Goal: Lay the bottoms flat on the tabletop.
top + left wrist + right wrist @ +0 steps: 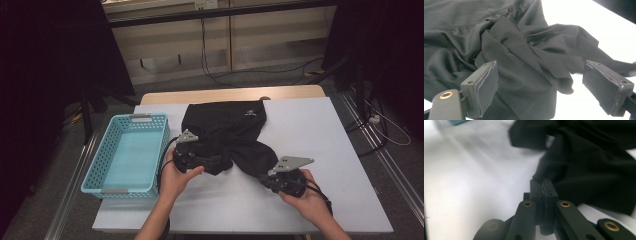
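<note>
A black garment (pixel 225 125) lies crumpled on the white table (pixel 315 130), with one part stretched toward the front right. My left gripper (pixel 216 162) is at the garment's front left edge. In the left gripper view its jaws stand wide apart (pixel 540 65), with folds of the black cloth (pixel 524 62) between and below them, and the pads (pixel 486 85) do not press on it. My right gripper (pixel 269 174) is at the front right. In the right gripper view it (pixel 541 182) is shut on a corner of the black garment (pixel 594 167).
A light blue plastic basket (pixel 103 145) with nothing in it stands on the table's left side, close to my left hand. Its corner (pixel 459 122) shows at the top of the right gripper view. Dark stands and cables flank the table on the floor.
</note>
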A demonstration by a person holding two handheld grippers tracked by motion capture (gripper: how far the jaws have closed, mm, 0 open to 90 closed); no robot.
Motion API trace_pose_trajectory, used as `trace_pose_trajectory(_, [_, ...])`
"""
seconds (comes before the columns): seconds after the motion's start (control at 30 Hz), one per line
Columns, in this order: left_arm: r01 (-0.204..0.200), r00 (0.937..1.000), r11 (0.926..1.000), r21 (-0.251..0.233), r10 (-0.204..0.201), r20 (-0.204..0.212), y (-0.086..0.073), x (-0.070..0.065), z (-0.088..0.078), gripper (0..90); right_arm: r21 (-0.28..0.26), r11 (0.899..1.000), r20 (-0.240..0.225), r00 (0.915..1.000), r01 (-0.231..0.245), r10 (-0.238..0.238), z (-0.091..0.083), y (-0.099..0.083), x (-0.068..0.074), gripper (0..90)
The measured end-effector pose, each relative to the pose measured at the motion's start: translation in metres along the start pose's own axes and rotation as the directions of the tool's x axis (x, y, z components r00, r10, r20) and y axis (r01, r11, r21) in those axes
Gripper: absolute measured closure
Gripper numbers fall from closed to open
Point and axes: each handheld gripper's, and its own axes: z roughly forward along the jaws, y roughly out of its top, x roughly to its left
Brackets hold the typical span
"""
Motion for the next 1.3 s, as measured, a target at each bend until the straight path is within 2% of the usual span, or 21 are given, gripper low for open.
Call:
trace_pose_trajectory(0.07, [0.001, 1.0, 1.0, -0.006, -0.001, -0.005, 0.0, 0.001, -0.002, 13.9, 0.003, 1.0, -0.041, 0.9989, 0.022, -0.022, 0.005, 0.004, 0.009, 88.6])
trace_pose_trajectory(0.1, [0.005, 1.0, 1.0, -0.008, -0.005, -0.006, 0.0, 0.001, -0.002, 13.9, 0.01, 0.999, -0.042, 0.9985, 0.036, -0.036, 0.008, 0.006, 0.013, 86.7])
trace_pose_trajectory(0.13, [0.005, 1.0, 0.9999, -0.01, -0.005, -0.009, 0.0, 0.002, -0.003, 13.9, 0.009, 0.999, -0.027, 0.9984, 0.051, -0.051, 0.01, 0.007, 0.015, 79.4])
trace_pose_trajectory(0.2, [0.006, 1.0, 0.9999, -0.012, -0.006, -0.007, 0.0, 0.002, -0.004, 13.9, -0.006, 0.999, -0.003, 0.9991, 0.042, -0.042, 0.013, 0.009, 0.012, 67.4])
trace_pose_trajectory(0.27, [0.001, 1.0, 0.9999, -0.012, -0.001, -0.006, 0.001, 0.001, -0.004, 13.9, -0.022, 1.0, 0.024, 0.9997, 0.008, -0.007, 0.01, 0.01, 0.003, 61.7])
trace_pose_trajectory(0.3, [0.004, 1.0, 0.9999, -0.014, -0.004, -0.005, 0.002, 0.001, -0.004, 13.9, -0.037, 0.999, 0.054, 0.9985, -0.009, 0.011, 0.008, 0.01, -0.004, 56.8])
trace_pose_trajectory(0.33, [0.002, 1.0, 0.9999, -0.016, -0.002, -0.005, 0.002, 0.002, -0.003, 13.9, -0.046, 0.999, 0.084, 0.9959, -0.03, 0.034, 0.006, 0.01, -0.011, 55.6])
trace_pose_trajectory(0.4, [0.001, 1.0, 0.9999, -0.015, -0.001, -0.001, 0.002, 0.001, -0.002, 13.9, -0.061, 0.996, 0.134, 0.9878, -0.071, 0.079, 0.003, 0.009, -0.028, 54.8])
trace_pose_trajectory(0.5, [0.002, 1.0, 1.0, -0.006, -0.002, 0.005, 0.002, 0.001, 0.001, 14.0, -0.058, 0.991, 0.243, 0.961, -0.121, 0.131, 0.006, 0.006, -0.056, 54.7])
trace_pose_trajectory(0.57, [-0.001, 1.0, 1.0, -0.003, 0.001, 0.01, 0.002, 0.001, 0.003, 14.0, -0.035, 0.99, 0.283, 0.9491, -0.134, 0.139, 0.012, 0.005, -0.065, 54.8])
trace_pose_trajectory(0.67, [0.002, 1.0, 1.0, -0.001, -0.002, 0.008, 0.002, 0.001, 0.004, 14.0, 0.006, 0.991, 0.324, 0.9376, -0.136, 0.127, 0.022, 0.004, -0.074, 56.7])
trace_pose_trajectory(0.77, [0.005, 1.0, 1.0, 0.0, -0.005, 0.004, 0.001, 0.003, 0.005, 14.0, 0.03, 0.988, 0.325, 0.9368, -0.148, 0.13, 0.029, 0.003, -0.079, 64.1])
trace_pose_trajectory(0.83, [0.005, 1.0, 1.0, 0.0, -0.005, 0.002, 0.001, 0.002, 0.005, 14.1, 0.039, 0.986, 0.304, 0.9423, -0.159, 0.14, 0.032, 0.001, -0.08, 76.1])
trace_pose_trajectory(0.87, [0.003, 1.0, 1.0, 0.004, -0.003, 0.001, 0.001, 0.002, 0.005, 14.1, 0.044, 0.986, 0.297, 0.9441, -0.164, 0.143, 0.03, 0.001, -0.079, 85.0])
trace_pose_trajectory(0.9, [0.0, 1.0, 1.0, 0.005, 0.0, -0.001, 0.001, 0.001, 0.004, 14.1, 0.062, 0.986, 0.296, 0.9464, -0.154, 0.129, 0.027, 0.001, -0.078, 88.3])
trace_pose_trajectory(0.97, [-0.001, 1.0, 1.0, -0.001, 0.001, -0.002, 0.001, 0.0, 0.003, 14.1, 0.057, 0.985, 0.274, 0.9518, -0.16, 0.139, 0.022, 0.0, -0.076, 89.1])
trace_pose_trajectory(1.1, [-0.008, 1.0, 0.9999, -0.011, 0.008, -0.005, 0.002, -0.002, -0.001, 14.2, 0.016, 0.983, 0.251, 0.9524, -0.182, 0.172, 0.005, -0.003, -0.07, 89.2])
trace_pose_trajectory(1.3, [-0.004, 0.9999, 0.9996, -0.028, 0.003, -0.011, 0.005, 0.001, -0.008, 14.2, 0.023, 0.985, 0.257, 0.9537, -0.168, 0.157, -0.017, -0.013, -0.061, 89.2])
